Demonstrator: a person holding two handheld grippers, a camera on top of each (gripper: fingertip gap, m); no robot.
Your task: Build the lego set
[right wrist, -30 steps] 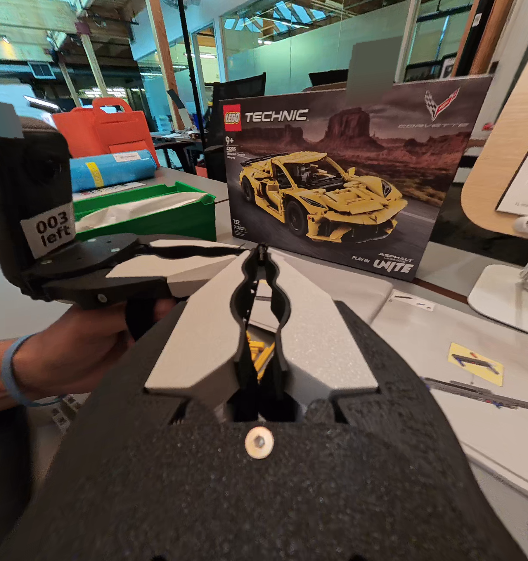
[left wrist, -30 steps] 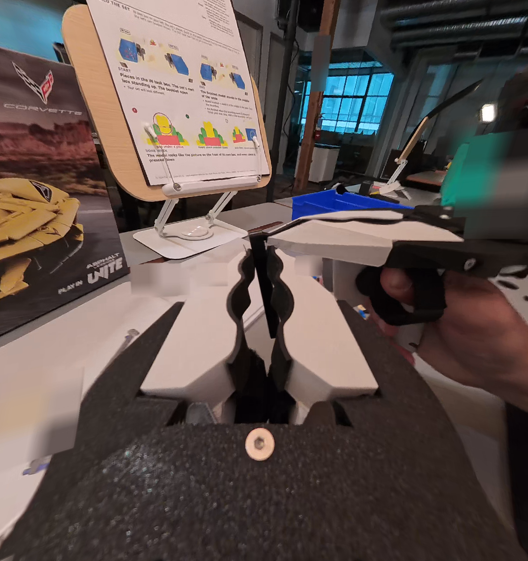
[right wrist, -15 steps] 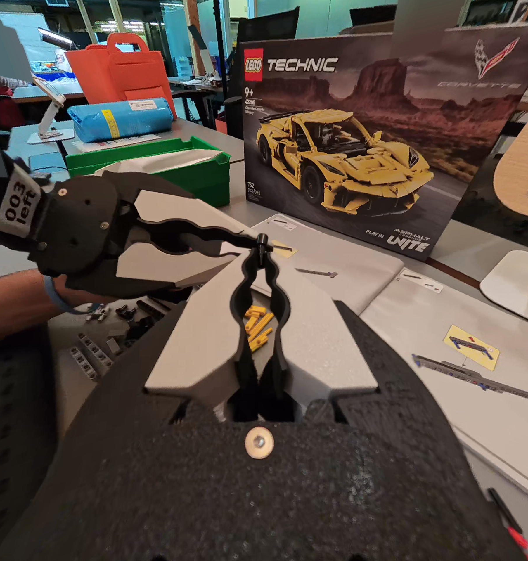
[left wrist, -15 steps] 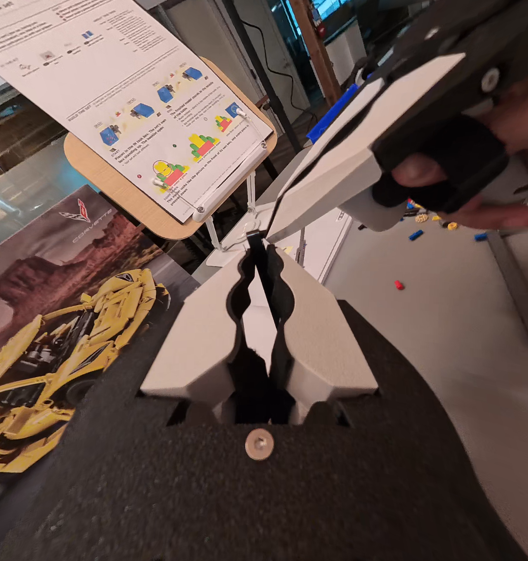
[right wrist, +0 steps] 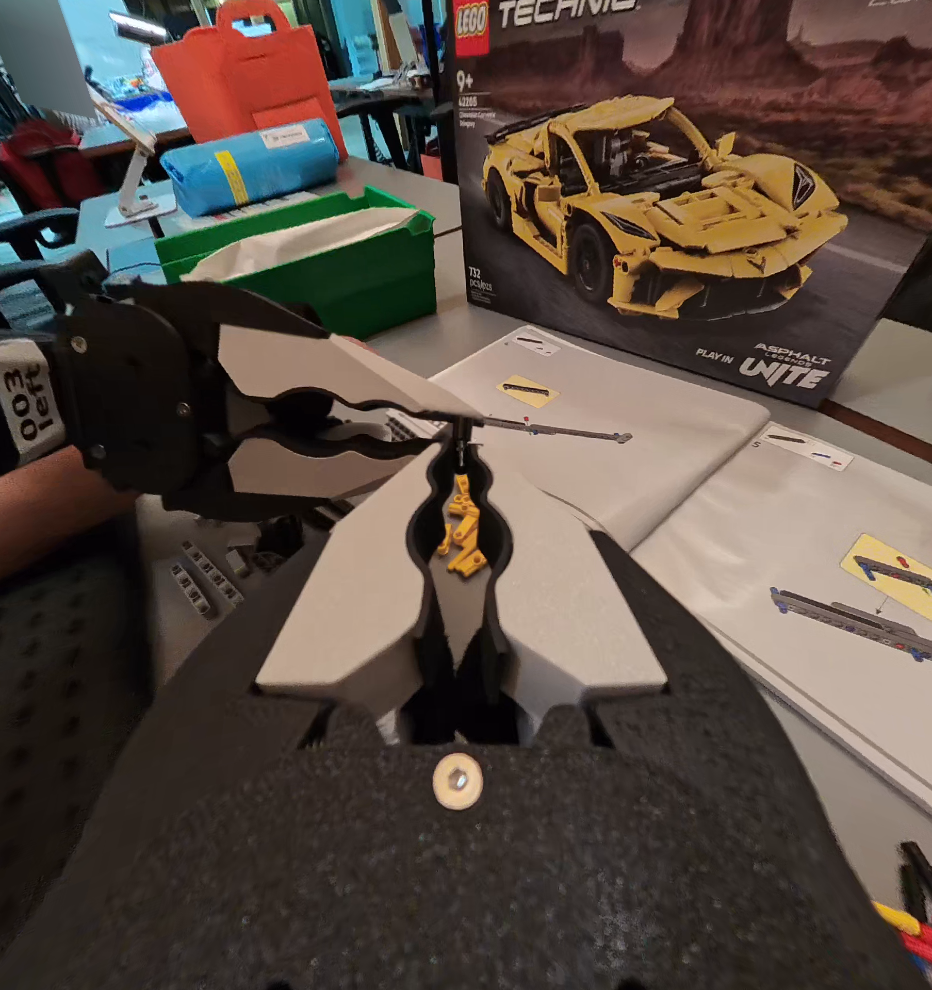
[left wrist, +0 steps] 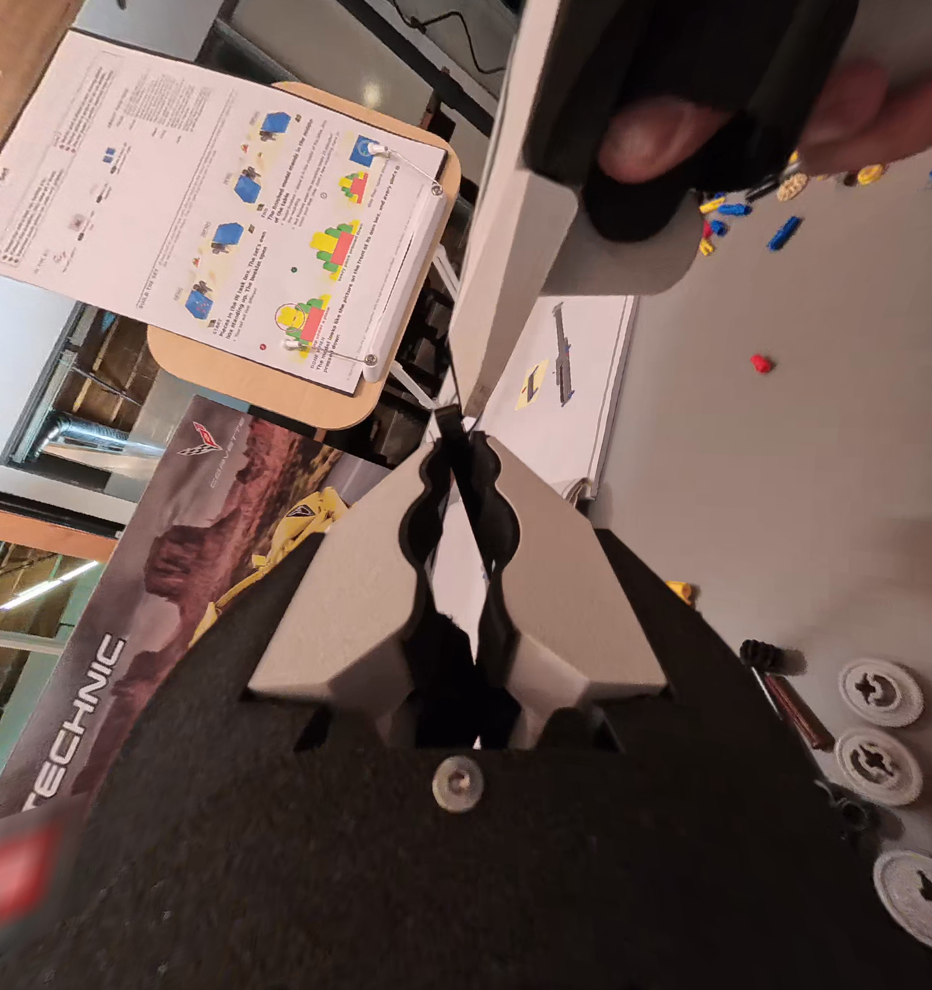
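On the far left of the right wrist view we see our left gripper (right wrist: pixel 442 428) reaching in sideways, its fingers drawn nearly together at the tips and pinching what looks like a thin dark beam (left wrist: pixel 466 493), which in its own view runs edge-on between the pads. We hold it level there, we judge, so its end hole faces the other tool. Meeting it in the middle, our right gripper (right wrist: pixel 459 444) is closed down on a small black pin (right wrist: pixel 461 436), upright at its tips and touching the left tool's tips, presumably to press it into the beam; whether it has entered a hole we cannot tell. Below, loose yellow pieces (right wrist: pixel 462 527) lie on the table (right wrist: pixel 855 803). To the right the instruction booklet (right wrist: pixel 667 428) lies open for reference, with the set's box (right wrist: pixel 694 177) standing behind it.
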